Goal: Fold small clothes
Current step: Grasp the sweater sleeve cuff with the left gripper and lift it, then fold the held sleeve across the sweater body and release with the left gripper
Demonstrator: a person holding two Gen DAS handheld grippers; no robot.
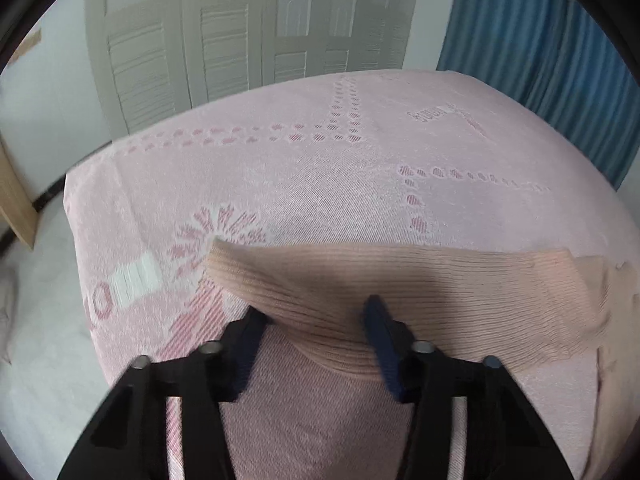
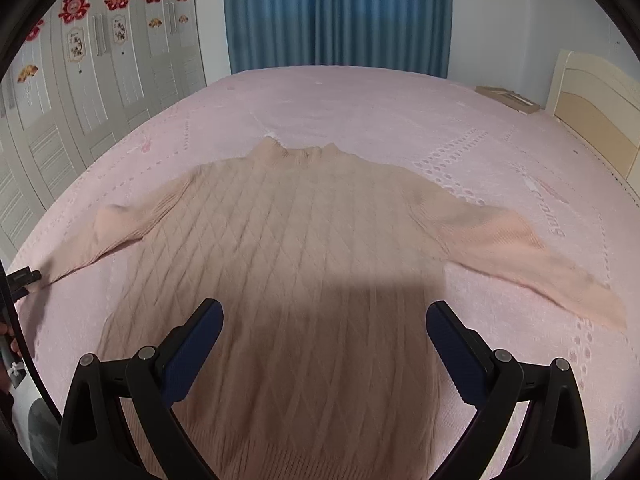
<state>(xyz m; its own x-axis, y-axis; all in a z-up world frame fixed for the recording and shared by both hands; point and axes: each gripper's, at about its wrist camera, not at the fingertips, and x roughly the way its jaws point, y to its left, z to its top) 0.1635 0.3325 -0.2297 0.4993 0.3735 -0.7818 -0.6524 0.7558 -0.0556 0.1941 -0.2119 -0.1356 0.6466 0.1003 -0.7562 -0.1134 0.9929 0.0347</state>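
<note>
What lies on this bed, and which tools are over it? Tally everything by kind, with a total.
Sweaters: 1, the peach knit sweater
Grippers: 2, the left gripper and the right gripper
Flat brown items near the headboard: 1, the flat brown item, too small to identify
Total: 4

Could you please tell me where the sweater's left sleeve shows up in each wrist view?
Left wrist view: the ribbed peach knit sleeve fills the lower centre, between the open left gripper fingers.
Right wrist view: same sleeve stretches toward the left edge, where the left gripper meets its cuff.
Shared landmark: blue curtain.
</note>
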